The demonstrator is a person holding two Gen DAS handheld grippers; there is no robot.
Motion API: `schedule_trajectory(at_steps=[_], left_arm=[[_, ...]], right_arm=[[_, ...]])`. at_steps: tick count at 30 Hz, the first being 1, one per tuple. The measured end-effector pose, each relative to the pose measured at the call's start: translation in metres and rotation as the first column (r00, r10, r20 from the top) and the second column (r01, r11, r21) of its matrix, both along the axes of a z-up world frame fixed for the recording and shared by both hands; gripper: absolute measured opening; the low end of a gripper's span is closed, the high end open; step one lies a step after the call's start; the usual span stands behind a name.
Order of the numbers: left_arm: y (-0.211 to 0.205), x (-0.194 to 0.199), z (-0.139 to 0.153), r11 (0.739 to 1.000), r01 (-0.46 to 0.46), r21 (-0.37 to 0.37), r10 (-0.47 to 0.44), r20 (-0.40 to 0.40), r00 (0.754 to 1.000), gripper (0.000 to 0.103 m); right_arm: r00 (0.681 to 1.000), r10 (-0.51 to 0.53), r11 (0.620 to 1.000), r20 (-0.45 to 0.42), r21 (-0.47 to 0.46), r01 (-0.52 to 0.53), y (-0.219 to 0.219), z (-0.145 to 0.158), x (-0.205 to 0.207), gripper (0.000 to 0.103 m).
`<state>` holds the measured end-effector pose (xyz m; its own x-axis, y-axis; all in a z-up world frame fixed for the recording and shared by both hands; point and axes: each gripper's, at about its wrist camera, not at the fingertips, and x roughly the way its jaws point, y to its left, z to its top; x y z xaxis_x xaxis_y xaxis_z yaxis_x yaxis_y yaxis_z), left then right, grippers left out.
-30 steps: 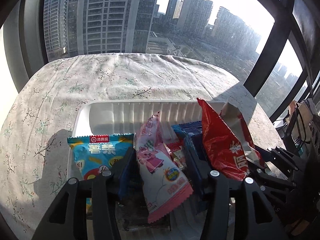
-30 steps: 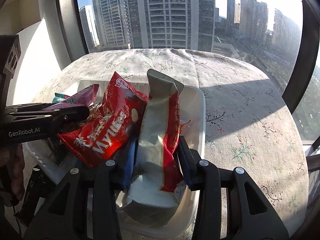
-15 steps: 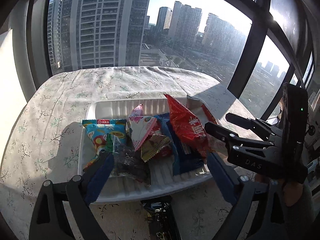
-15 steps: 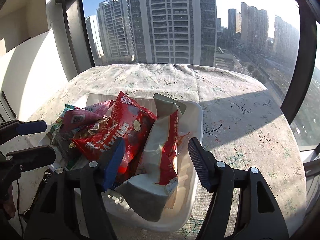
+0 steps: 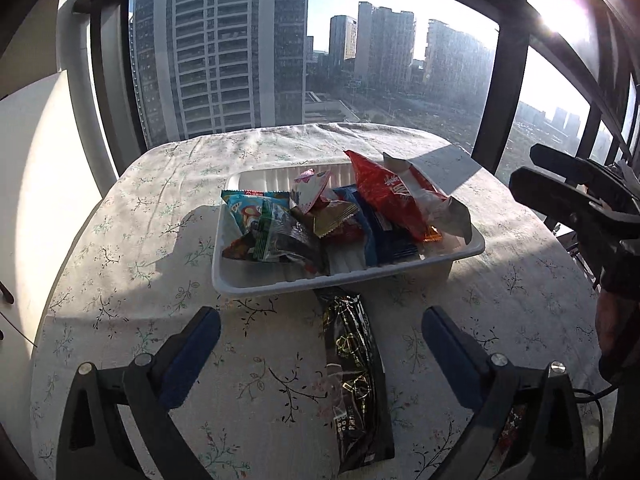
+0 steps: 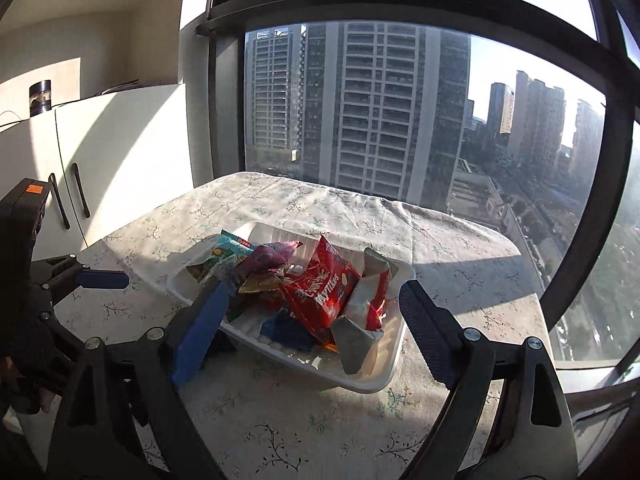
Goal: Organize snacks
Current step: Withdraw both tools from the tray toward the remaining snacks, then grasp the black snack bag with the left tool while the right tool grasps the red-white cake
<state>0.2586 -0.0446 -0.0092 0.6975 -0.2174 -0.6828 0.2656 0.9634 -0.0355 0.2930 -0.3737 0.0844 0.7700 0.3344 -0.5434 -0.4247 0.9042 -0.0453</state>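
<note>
a: what's laid out here, biggest thing first?

b: a round surface under a pale floral cloth [image 5: 132, 240], then a white ribbed plastic tray [image 5: 464, 250] in its middle, heaped with snack packets. a red foil packet [image 5: 384, 196] leans at the tray's right end; a light blue packet [image 5: 250, 210] sits at the left. one long black packet with gold print [image 5: 354, 368] lies on the cloth just near of the tray, outside it.

a: what could go wrong?

b: i'd judge the pile is loose and high, so a careless reach could tip the red packet over the rim. the black one is slick and flat, likely to slide away under a poor pinch.

a: and the grippers?

b: the left hand-held gripper [image 5: 320, 340] has its jaws opening, nearly fully spread, nothing held, the black packet lying below the gap. the right hand-held gripper [image 6: 310, 306] is opening too, empty, near the tray.
</note>
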Motion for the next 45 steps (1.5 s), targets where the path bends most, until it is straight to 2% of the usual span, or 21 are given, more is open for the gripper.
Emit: schedule_trajectory(at_steps=[10, 21, 32, 38, 45], left_arm=[[-0.012, -0.019, -0.001, 0.998, 0.005, 0.070, -0.006, 0.016, 1.000, 0.102], [-0.025, -0.019, -0.014, 0.991, 0.015, 0.132, -0.013, -0.013, 1.000, 0.102], [-0.030, -0.018, -0.033, 0.983, 0.040, 0.182, -0.030, -0.060, 0.998, 0.102], [-0.031, -0.012, -0.043, 0.980, 0.067, 0.186, -0.049, -0.101, 0.994, 0.095], [-0.030, 0.007, -0.056, 0.980, 0.089, 0.175, -0.058, -0.178, 0.982, 0.069]], right_arm=[[0.997, 0.074, 0.996, -0.037, 0.059, -0.071, -0.036, -0.006, -0.077, 0.087], [0.992, 0.109, 0.992, -0.069, 0.071, -0.104, -0.059, -0.024, -0.103, 0.087], [0.970, 0.215, 0.977, -0.115, 0.022, -0.214, -0.050, -0.045, -0.119, 0.087], [0.940, 0.294, 0.954, -0.173, -0.009, -0.300, -0.046, -0.062, -0.126, 0.087], [0.896, 0.381, 0.913, -0.226, -0.062, -0.404, -0.030, -0.075, -0.129, 0.087]])
